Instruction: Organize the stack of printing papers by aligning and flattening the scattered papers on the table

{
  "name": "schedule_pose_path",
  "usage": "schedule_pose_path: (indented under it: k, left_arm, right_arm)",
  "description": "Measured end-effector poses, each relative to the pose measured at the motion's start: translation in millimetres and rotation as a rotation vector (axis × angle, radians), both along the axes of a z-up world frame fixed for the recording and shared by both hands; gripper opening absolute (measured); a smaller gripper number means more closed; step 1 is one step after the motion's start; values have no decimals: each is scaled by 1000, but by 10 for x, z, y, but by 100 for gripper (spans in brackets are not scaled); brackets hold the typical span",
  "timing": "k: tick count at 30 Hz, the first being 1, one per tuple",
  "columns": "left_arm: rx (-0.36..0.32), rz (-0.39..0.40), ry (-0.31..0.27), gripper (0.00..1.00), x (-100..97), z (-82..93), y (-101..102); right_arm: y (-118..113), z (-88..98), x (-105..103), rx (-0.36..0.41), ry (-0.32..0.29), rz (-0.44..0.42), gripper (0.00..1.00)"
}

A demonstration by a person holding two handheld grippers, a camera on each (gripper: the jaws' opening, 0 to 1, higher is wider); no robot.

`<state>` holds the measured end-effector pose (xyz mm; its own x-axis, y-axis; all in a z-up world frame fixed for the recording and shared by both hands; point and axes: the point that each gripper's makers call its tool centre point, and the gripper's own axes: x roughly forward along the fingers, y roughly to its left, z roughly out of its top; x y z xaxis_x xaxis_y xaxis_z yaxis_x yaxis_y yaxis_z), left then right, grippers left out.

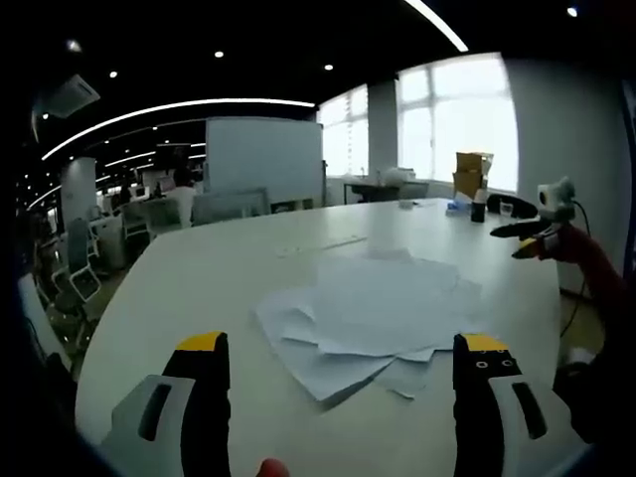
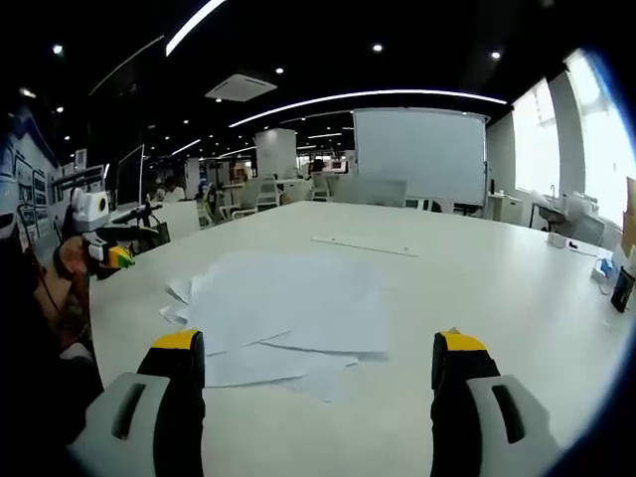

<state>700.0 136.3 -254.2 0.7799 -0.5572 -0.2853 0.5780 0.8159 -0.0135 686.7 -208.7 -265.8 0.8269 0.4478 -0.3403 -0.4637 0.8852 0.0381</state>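
Papers (image 1: 373, 313) lying scattered in a loose, fanned pile on white table (image 1: 199, 288), sheets overlapping at odd angles, corners poking out on near side. In left gripper view, from left: rows of office chairs (image 1: 84, 263) beyond table edge, then whiteboard (image 1: 263, 159) standing past far side, then bright windows (image 1: 457, 119), then a brown box (image 1: 472, 174) with a dark cup (image 1: 478, 211) on far right of table. Left gripper (image 1: 340, 360) low over table just short of pile, yellow-tipped jaws spread wide and released, grasping nothing, pile seen between them. Right gripper (image 1: 527, 238) at right edge of same view, raised above table well apart from papers, held by a red-sleeved arm (image 1: 596, 263); jaws too small to tell whether released or clenched. In right gripper view, from left: left gripper (image 2: 114, 256) up at table edge with white camera on top, then papers (image 2: 283, 308) spread just ahead on table (image 2: 477, 278), then a long thin strip (image 2: 363, 244) lying flat farther back, then whiteboard (image 2: 422, 154), then windows (image 2: 586, 134), and small items at far right rim too blurred to name. Right gripper (image 2: 316, 350) near pile's front edge, jaws parted wide, holding nothing, not touching any sheet.
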Motion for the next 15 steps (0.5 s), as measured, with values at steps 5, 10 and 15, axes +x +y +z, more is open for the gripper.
schedule_pose_path:
  k: [5,10,15]
  left_arm:
    - [-11,-4,-10,96,40,19,-23]
    - [-17,-6,-18,96,85,34,-30]
    - [-22,-11,-28,96,175,23,-63]
  right_arm:
    - [34,-1,37,2,0,9,90]
    - [71,16,77,1,-7,17,90]
    - [125,30,113,10,-8,30,90]
